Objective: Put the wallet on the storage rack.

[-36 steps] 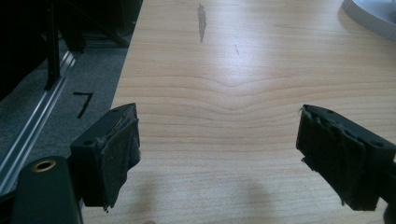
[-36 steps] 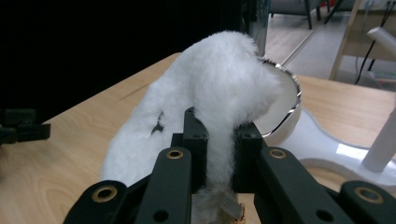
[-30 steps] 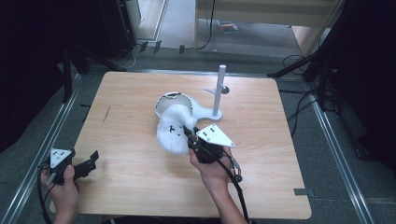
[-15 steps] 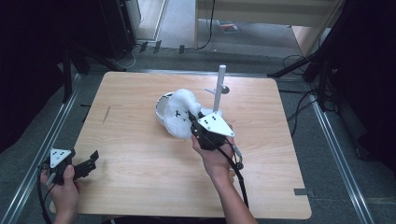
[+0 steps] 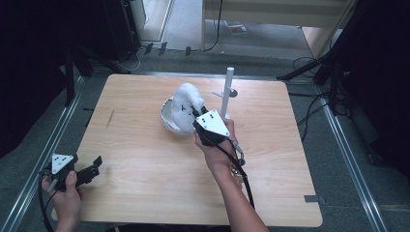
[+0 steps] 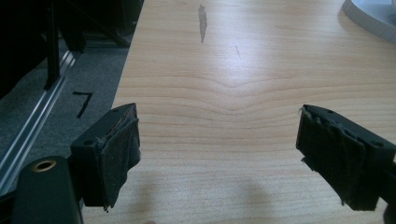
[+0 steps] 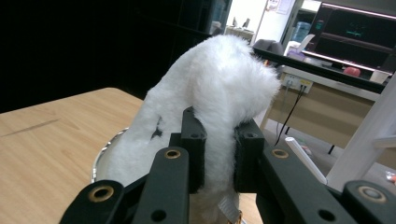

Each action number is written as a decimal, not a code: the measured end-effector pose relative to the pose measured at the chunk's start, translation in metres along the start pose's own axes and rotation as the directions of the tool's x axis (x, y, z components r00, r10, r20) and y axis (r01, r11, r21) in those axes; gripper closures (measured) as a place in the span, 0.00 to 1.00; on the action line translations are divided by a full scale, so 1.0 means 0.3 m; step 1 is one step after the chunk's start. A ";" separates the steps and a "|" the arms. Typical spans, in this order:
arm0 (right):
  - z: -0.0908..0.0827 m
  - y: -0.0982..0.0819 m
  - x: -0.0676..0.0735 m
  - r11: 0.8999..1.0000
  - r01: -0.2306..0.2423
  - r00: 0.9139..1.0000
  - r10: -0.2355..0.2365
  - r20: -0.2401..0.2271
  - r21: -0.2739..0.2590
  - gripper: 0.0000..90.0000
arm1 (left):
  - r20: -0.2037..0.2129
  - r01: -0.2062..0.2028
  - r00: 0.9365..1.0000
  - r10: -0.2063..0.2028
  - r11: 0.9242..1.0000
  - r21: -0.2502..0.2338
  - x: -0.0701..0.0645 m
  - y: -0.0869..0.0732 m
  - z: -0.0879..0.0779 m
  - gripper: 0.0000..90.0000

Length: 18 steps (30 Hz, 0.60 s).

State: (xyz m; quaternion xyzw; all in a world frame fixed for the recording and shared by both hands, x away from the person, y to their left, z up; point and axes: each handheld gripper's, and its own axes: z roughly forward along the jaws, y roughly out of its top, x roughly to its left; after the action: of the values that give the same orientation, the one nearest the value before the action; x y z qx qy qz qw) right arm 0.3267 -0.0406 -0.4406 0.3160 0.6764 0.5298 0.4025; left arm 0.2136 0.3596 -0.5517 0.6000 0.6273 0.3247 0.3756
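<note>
Wooden worktop [image 5: 145,159], white stand with upright post [image 5: 227,92] near its far edge, shallow white bowl [image 5: 167,118] at centre. White plush toy [image 7: 210,93], pinched tight in the right gripper [image 7: 219,156] fingers, is held over the bowl beside the post; the fluffy pile may slip free or snag the post. Left gripper [image 6: 224,154] is held wide open and empty at the near-left corner.

Right gripper [image 5: 197,115] fingers clamped, raised mid-table; left gripper [image 5: 92,166] seemingly resting, fingers spread

High view looks down; gripper views skim the shared table [image 5: 145,159]
</note>
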 end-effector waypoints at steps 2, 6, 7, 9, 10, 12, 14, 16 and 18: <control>0.017 -0.013 0.002 1.000 0.006 1.000 -0.006 0.004 0.003 0.88 | 0.001 -0.003 1.000 0.003 1.000 0.001 0.000 0.000 0.000 0.16; 0.053 -0.040 0.011 0.999 0.032 0.999 -0.032 0.010 0.003 0.88 | 0.001 0.004 1.000 -0.004 1.000 -0.001 0.000 0.000 0.000 0.16; 0.061 -0.044 0.014 0.999 0.036 0.999 -0.036 0.015 0.004 0.88 | 0.002 0.005 1.000 -0.005 1.000 -0.001 0.000 0.000 0.000 0.16; 0.074 -0.051 0.023 0.999 0.050 0.998 -0.051 0.025 0.010 0.88 | 0.002 0.005 1.000 -0.005 1.000 -0.002 0.000 0.000 0.001 0.16; 0.082 -0.055 0.029 0.998 0.062 0.998 -0.062 0.027 0.012 0.88 | 0.002 0.005 1.000 -0.005 1.000 -0.002 0.000 0.000 0.001 0.16; 0.096 -0.061 0.041 0.996 0.088 0.995 -0.088 0.039 0.016 0.88 | 0.002 0.002 1.000 -0.002 1.000 0.000 0.001 0.000 0.001 0.16; 0.108 -0.064 0.053 0.994 0.110 0.993 -0.111 0.047 0.020 0.88 | 0.002 0.003 1.000 -0.003 1.000 0.000 0.001 0.000 0.000 0.16; 0.118 -0.066 0.062 0.993 0.117 0.992 -0.118 0.048 0.020 0.88 | 0.002 0.004 1.000 -0.004 1.000 0.000 0.000 0.000 0.001 0.16; 0.128 -0.068 0.074 0.991 0.133 0.990 -0.134 0.048 0.021 0.88 | 0.002 0.004 1.000 -0.004 1.000 -0.001 0.000 0.000 0.001 0.16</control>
State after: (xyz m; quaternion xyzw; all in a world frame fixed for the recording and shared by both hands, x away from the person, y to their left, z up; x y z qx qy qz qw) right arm 0.3499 -0.0087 -0.4693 0.2866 0.6907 0.4875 0.4508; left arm 0.2139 0.3597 -0.5517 0.5989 0.6281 0.3236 0.3770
